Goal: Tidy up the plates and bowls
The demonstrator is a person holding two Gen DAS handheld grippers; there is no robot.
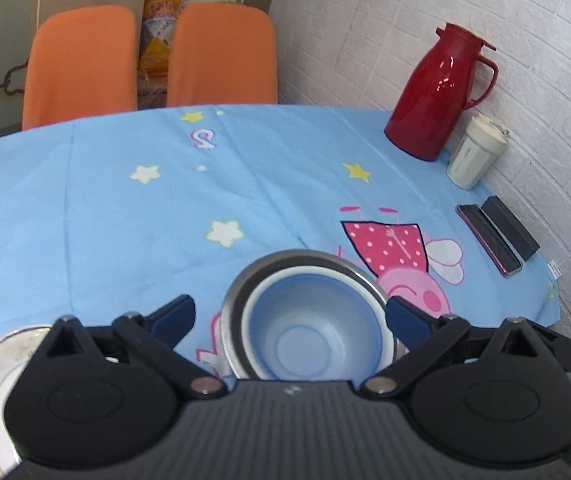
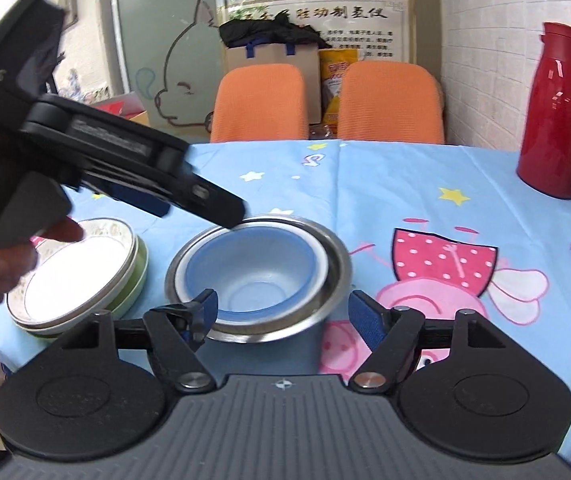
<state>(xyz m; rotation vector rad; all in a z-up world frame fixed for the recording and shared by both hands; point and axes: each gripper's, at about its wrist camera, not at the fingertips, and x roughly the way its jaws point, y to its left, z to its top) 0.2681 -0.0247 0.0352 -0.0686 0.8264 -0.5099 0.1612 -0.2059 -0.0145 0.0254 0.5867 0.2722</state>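
On the tabletop (image 2: pixel 385 184) with its blue cartoon cloth, a blue bowl (image 2: pixel 251 272) sits nested inside a steel bowl (image 2: pixel 337 276), and at their nine o'clock lies a stack of white and green plates (image 2: pixel 97 280). The left claw (image 1: pixel 289 314) hangs just above the bowls with its jaws spread wide, gripping nothing. The right claw (image 2: pixel 281 314) is likewise wide open and empty, straddling the near rim, while a red thermos (image 2: pixel 557 120) stands at two o'clock.
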